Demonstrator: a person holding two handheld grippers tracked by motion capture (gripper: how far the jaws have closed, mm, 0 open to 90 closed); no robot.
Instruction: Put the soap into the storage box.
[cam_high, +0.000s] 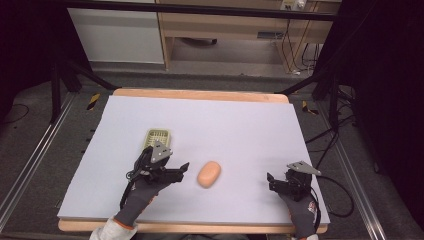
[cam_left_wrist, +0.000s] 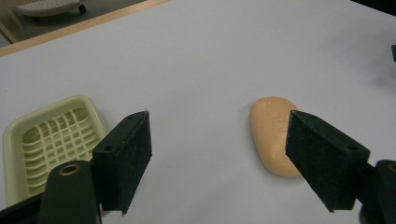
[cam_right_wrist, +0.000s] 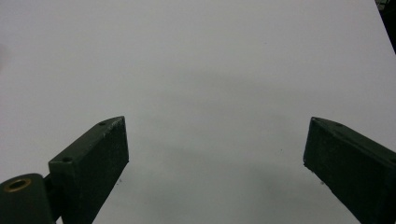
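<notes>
Each hand wears a dark grey knit glove; the left glove (cam_high: 142, 197) has an orange cuff band above a white sleeve. The left tool (cam_high: 179, 171) and right tool (cam_high: 272, 181) are black, each topped by a grey three-cornered plate, trailing black cable. Jaws carry flat black pads, screw holes and a brass-coloured bushing

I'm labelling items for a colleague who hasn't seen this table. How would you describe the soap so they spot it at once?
On the white table top, look near the front edge, between the left gripper and the right gripper. The soap lies bare there, right of the soap dish. It is a smooth, rounded peach-orange bar, unlike the pale green slotted dish.
</notes>
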